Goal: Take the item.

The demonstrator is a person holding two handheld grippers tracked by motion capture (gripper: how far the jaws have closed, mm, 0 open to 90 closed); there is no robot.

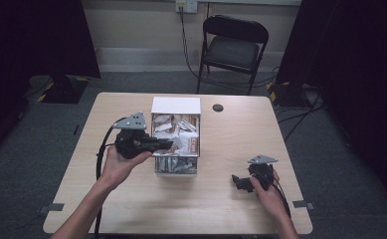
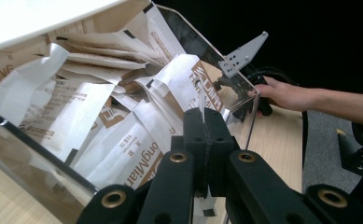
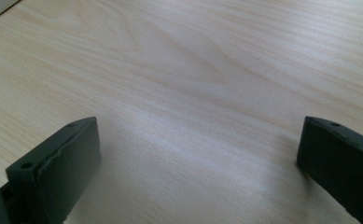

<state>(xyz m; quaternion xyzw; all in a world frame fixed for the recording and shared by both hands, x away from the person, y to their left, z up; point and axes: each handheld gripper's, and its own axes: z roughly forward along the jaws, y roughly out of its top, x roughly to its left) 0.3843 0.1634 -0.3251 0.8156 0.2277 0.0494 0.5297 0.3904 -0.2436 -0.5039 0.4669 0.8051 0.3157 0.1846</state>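
A clear box [image 1: 176, 167] with a white lid [image 1: 176, 105] stands at the middle of the table, full of white and brown paper packets [image 2: 67, 107]. My left gripper [image 1: 169, 144] reaches into the box from its left side. Its jaws [image 2: 206, 119] are pressed together on the thin edge of one white packet [image 2: 201, 99]. My right gripper [image 1: 237, 182] rests low on the table at the front right, apart from the box. It stands open [image 3: 198, 149] with bare wood between its fingers.
A small black round disc [image 1: 218, 107] lies on the table right of the lid. A folding chair [image 1: 233, 47] stands behind the table, with cables on the floor. Bare tabletop [image 1: 201, 204] stretches along the front edge between the two hands.
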